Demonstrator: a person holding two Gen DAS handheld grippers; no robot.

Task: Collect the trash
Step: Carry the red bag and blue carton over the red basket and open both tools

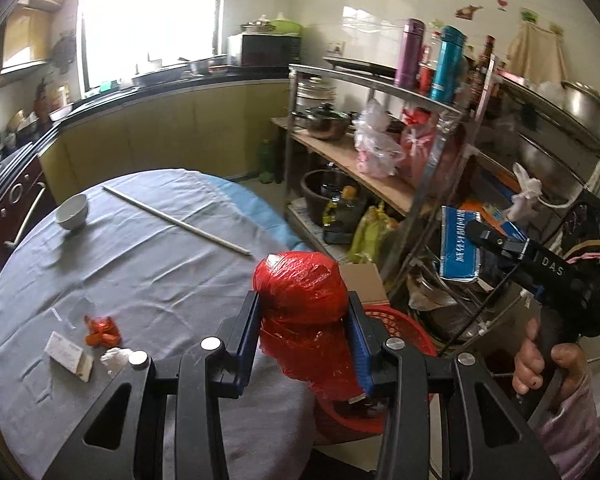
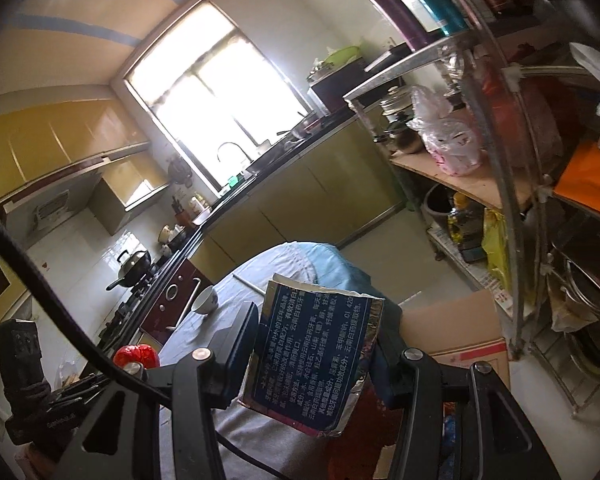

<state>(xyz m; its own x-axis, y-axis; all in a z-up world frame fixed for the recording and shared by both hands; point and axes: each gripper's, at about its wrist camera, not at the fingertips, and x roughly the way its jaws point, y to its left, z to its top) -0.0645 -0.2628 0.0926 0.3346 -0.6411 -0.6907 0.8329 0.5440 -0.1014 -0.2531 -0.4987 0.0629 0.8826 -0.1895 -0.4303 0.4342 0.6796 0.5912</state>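
Red plastic fills the left tool [image 1: 305,322]: its two blue pads are clenched on a wrapped red bundle [image 1: 302,292], which stands out above and below the jaws. The bundle hangs over the edge of the tabletop [image 1: 140,256], with a red basket [image 1: 404,330] just below and behind it. The basket looks like the place for the trash, though most of it is hidden.

The right tool [image 2: 314,354] is clenched on a blue box [image 2: 316,356], flattened and printed with white text, with torn silver edges. In the left view the box [image 1: 458,246] is held well apart from the bundle, in front of the metal shelf [image 1: 432,108].

More trash is still lying on the tabletop: an orange wrapper [image 1: 102,330], a white card [image 1: 68,354] and a crumpled tissue [image 1: 114,358], close together. A bowl [image 1: 72,211] and a chopstick [image 1: 176,220] are farther back and are probably not trash.

The risks come mostly from the drop. The bundle is soft and slippery, so it can slide out early and land on the floor beside the basket. The box is thin and light; if it is released at an angle, it can catch the rim or fall behind the cardboard box [image 2: 456,332]. The right tool is also near the shelf and could knock it.
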